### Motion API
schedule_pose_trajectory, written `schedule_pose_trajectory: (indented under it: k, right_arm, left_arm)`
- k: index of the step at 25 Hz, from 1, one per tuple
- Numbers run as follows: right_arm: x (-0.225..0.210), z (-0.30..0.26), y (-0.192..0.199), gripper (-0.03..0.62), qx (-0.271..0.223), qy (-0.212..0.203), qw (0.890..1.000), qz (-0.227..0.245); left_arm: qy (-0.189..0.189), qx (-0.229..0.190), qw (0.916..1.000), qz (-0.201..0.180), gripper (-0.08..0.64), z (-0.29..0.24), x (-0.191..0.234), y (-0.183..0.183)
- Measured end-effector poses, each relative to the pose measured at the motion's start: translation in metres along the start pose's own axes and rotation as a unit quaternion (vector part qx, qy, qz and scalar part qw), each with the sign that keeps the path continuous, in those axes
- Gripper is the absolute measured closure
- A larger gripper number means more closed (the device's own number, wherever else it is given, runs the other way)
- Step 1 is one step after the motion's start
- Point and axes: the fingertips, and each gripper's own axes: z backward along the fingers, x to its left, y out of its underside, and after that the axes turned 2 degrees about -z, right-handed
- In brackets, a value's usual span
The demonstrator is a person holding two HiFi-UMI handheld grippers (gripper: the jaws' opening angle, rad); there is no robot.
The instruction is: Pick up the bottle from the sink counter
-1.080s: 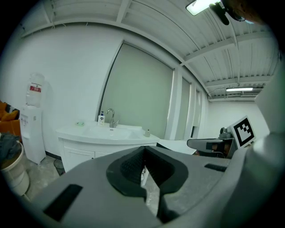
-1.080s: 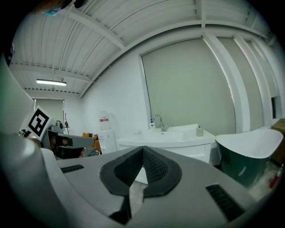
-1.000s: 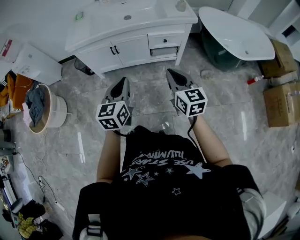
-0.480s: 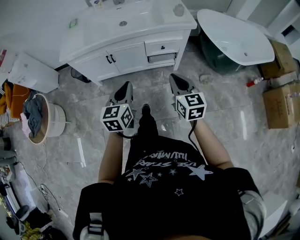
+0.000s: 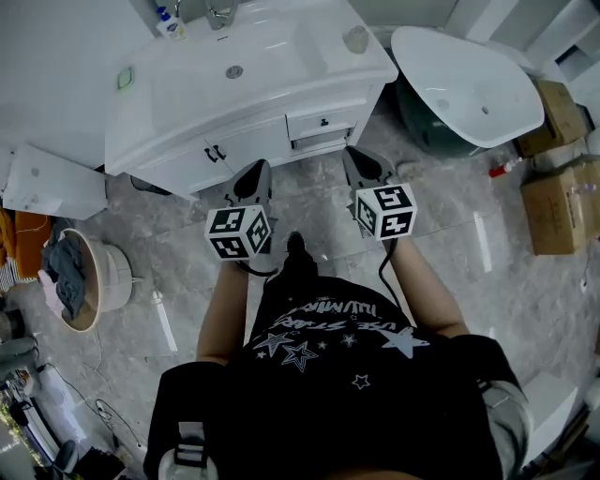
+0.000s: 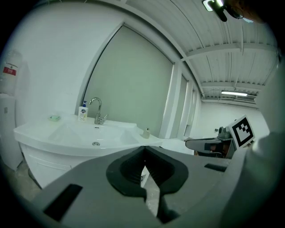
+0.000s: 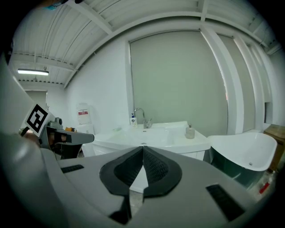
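The room is a white bathroom with a grey marbled floor. A white vanity fills the upper left of the head view, and a bathtub curves in at the upper right.

The left gripper has its fingers pressed together with nothing between them. The right gripper is the same, with its fingers clenched and empty. Both hover over the floor in front of the vanity doors, well apart from the table that carries the basin.

Two bottles stand on that table. A pump bottle with a blue label and blue top sits at the back, at the top left of the head view, just beside the faucet. A small pale bottle stands alone at the table's right corner, nearer the right gripper. Which of the two the task means cannot be told.

The pump bottle looks like stiff plastic, probably light and possibly slick so near the tap. I would take it across the body below the pump neck, coming in from the side away from the faucet. The small one looks squat and smooth, and its material cannot be told, so it may be breakable. A grasp low around its middle seems safest, since it stands near the edge.
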Motion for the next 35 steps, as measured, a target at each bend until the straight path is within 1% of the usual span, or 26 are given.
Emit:
schedule_pose_trajectory:
  k: [4, 8, 11, 14, 20, 25, 29, 35]
  right_arm:
    - [-0.008, -0.045, -0.016, 0.586, 0.002, 0.013, 1.0, -0.005]
    - [-0.017, -0.084, -0.031, 0.586, -0.003, 0.035, 0.999, -0.012]
    - [-0.025, -0.104, -0.041, 0.586, -0.009, 0.054, 0.998, -0.019]
    - [-0.036, -0.113, -0.044, 0.586, -0.013, 0.075, 0.997, -0.032]
    - [-0.057, -0.116, -0.043, 0.586, -0.009, 0.106, 0.993, -0.045]
    - [-0.08, -0.117, -0.043, 0.586, -0.01, 0.12, 0.991, -0.051]
    - [-0.103, -0.125, -0.045, 0.586, -0.013, 0.122, 0.99, -0.065]
    - [-0.143, -0.15, -0.052, 0.586, -0.014, 0.111, 0.991, -0.074]
  left_arm:
    - [0.018, 0.007, 0.9998, 0.0, 0.551, -0.039, 0.034, -0.015]
    - [0.035, 0.006, 0.9994, 0.003, 0.552, -0.071, 0.065, -0.032]
    - [0.051, 0.008, 0.9986, 0.003, 0.552, -0.091, 0.08, -0.04]
    - [0.068, 0.013, 0.9976, -0.003, 0.552, -0.109, 0.086, -0.044]
    - [0.097, 0.02, 0.9951, -0.007, 0.552, -0.135, 0.085, -0.049]
    - [0.11, 0.02, 0.9937, -0.009, 0.552, -0.156, 0.074, -0.052]
    - [0.108, 0.024, 0.9937, -0.019, 0.551, -0.177, 0.066, -0.056]
    - [0.108, 0.03, 0.9935, -0.022, 0.552, -0.221, 0.056, -0.065]
